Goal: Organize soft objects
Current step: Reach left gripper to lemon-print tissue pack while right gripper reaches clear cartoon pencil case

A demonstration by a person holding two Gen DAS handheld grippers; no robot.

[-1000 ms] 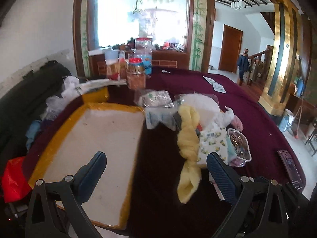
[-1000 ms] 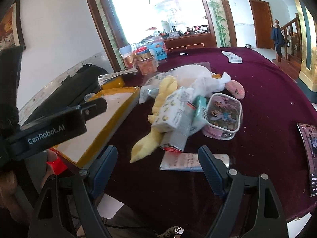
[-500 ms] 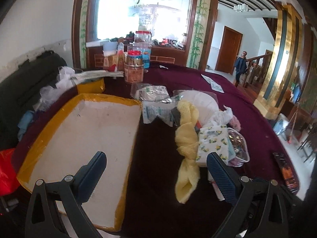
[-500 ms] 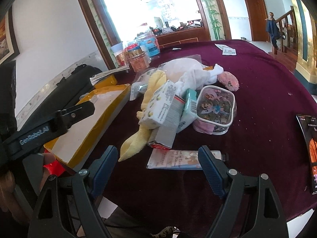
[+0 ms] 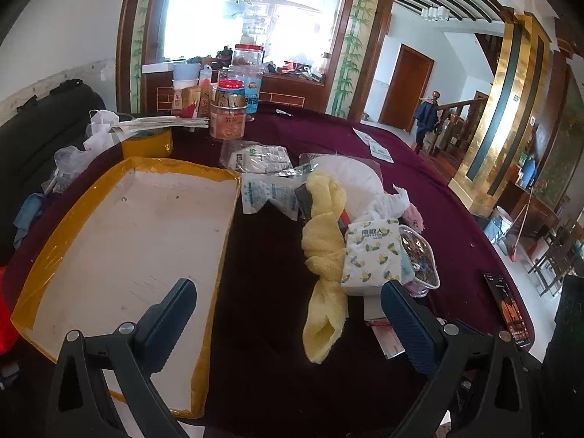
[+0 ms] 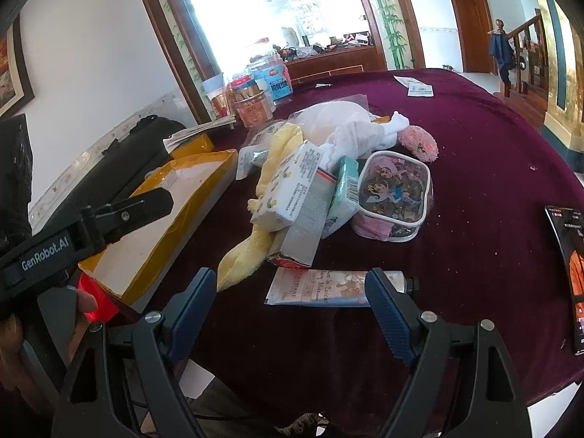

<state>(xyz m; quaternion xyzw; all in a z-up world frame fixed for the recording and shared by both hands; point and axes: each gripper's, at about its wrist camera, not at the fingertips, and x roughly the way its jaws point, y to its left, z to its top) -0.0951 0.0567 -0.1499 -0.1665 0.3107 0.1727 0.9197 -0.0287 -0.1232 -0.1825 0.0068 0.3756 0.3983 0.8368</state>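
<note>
A pile of soft things lies on the maroon table: a yellow towel point(image 5: 325, 255) point(image 6: 252, 252), a lemon-print tissue pack point(image 5: 370, 255) point(image 6: 288, 186), a white cloth point(image 6: 350, 135), a pink fluffy item point(image 6: 418, 142), a cartoon pouch point(image 6: 394, 189) and a cream tube point(image 6: 321, 288). A yellow-edged white tray point(image 5: 124, 248) point(image 6: 171, 215) lies to the left. My left gripper point(image 5: 288, 314) is open and empty, above the table's near edge between tray and towel. My right gripper point(image 6: 288, 299) is open and empty, just short of the tube.
Jars and bottles point(image 5: 228, 113) stand at the back of the table. Plastic packets point(image 5: 262, 168) lie behind the pile. A dark booklet point(image 6: 573, 262) lies at the right edge. A black bag point(image 5: 40, 127) sits left of the table.
Both grippers have moved forward and slightly up toward the pile, so tray and pile show more fully. Both stay open and empty.
</note>
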